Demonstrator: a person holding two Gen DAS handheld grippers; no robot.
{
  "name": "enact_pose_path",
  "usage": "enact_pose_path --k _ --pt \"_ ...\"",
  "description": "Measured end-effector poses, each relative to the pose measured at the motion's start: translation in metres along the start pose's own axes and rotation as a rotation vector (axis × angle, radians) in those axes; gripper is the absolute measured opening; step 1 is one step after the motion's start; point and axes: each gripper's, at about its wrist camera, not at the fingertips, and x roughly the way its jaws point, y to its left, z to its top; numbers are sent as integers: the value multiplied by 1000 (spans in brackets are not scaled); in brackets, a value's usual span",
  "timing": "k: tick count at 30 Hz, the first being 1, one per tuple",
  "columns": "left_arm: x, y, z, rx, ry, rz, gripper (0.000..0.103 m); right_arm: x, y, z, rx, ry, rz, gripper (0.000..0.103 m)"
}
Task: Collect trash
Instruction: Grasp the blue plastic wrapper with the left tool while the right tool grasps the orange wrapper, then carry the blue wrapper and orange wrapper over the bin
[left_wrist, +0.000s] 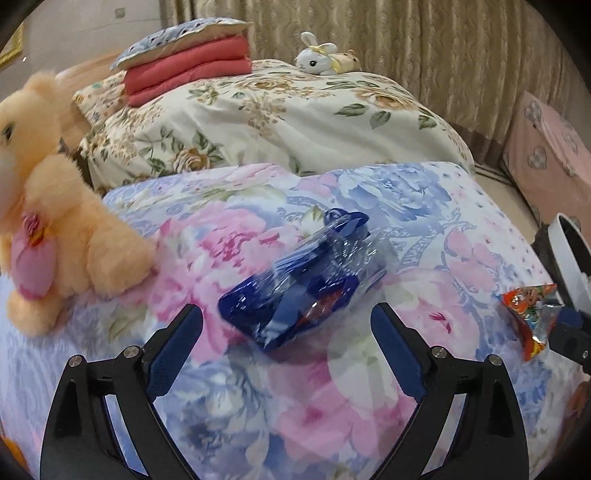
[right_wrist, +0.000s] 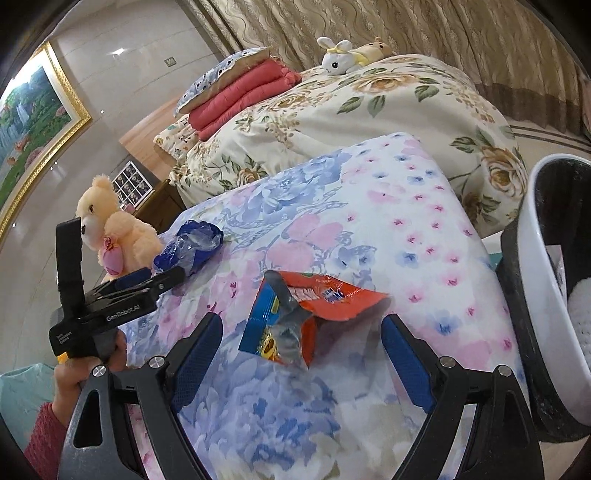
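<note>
1. Left wrist view: the left hand-held gripper (left_wrist: 286, 332) is spread wide with nothing in it. The blue wrapper (left_wrist: 295, 284) lies on the bed (left_wrist: 443, 229) just ahead, not picked up yet.
2. Right wrist view: the right hand-held gripper (right_wrist: 301, 345) is also wide apart. The orange snack bag (right_wrist: 303, 314) lies between its fingers, untouched. The trash bin (right_wrist: 539, 295) waits beside the bed. Both pieces are left to do.
</note>
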Motion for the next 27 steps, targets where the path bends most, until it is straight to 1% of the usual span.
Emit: enact_pose_path --k 1,2,3,4,5,6,7,8,10,12,16,24,27 --pt "1 -2 0 6 0 0 91 2 0 0 -5 0 -6 77" --pt "2 -4 0 14 0 -1 86 4 1 0 -9 5 -13 64" --pt "4 -6 0 23 7 -4 69 5 1 0 -9 9 -18 55" --pt "7 -9 0 31 24 -12 59 7 0 0 -6 16 -31 38" --pt "7 -9 0 33 26 -15 55 8 -2 0 -2 19 -38 24" --pt "8 -10 -1 34 28 -23 35 8 -4 -1 9 21 -39 23" --pt "8 -9 -1 26 34 -39 29 8 -6 -1 15 19 -32 23" --pt "7 -8 -1 18 32 -44 27 6 -7 -2 19 14 -27 21" --pt "3 -6 -3 0 28 -61 15 1 -7 -4 16 4 -23 18" --pt "-3 -8 -7 -16 26 -73 9 -4 -7 -5 16 -2 -12 18" --pt "-21 -17 -20 -33 18 -98 6 -17 -5 -8 0 -16 13 17" --pt "-63 -52 -48 -63 8 -166 6 -44 -7 -16 -4 -41 37 17" --pt "-74 -68 -58 -59 16 -180 5 -55 -10 -20 -7 -50 38 17"
